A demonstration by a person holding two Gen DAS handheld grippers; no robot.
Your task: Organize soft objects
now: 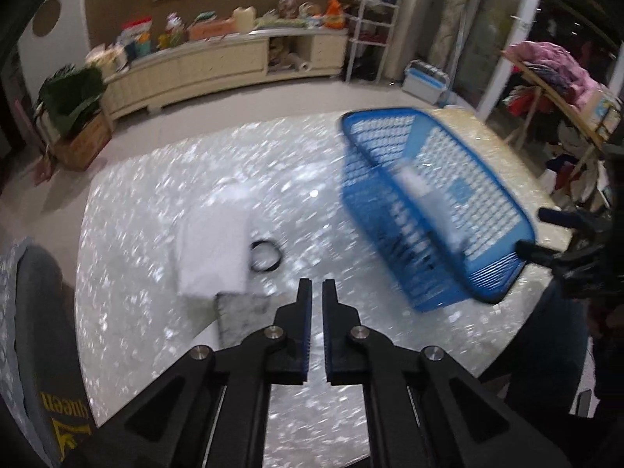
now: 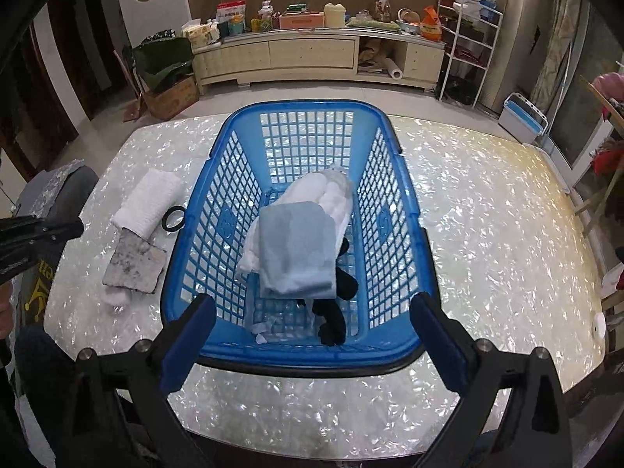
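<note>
Pearly shell-patterned tabletop (image 2: 487, 214) filling both views. At centre of the right wrist view, blue lattice laundry basket (image 2: 312, 202), holding a folded pale-blue cloth (image 2: 298, 253) atop a white bundle (image 2: 327, 195), with a black sock (image 2: 335, 312) at 5 o'clock of the cloth. Outside the basket at 9 o'clock, folded white towel (image 2: 150, 202); touching its near end, grey mottled cloth square (image 2: 134, 263); beside the towel, black ring (image 2: 173, 218). Right gripper (image 2: 312, 335) spread wide, empty, above the basket's near rim. Left gripper (image 1: 316, 292) pressed together, pinching nothing, above the table.
</note>
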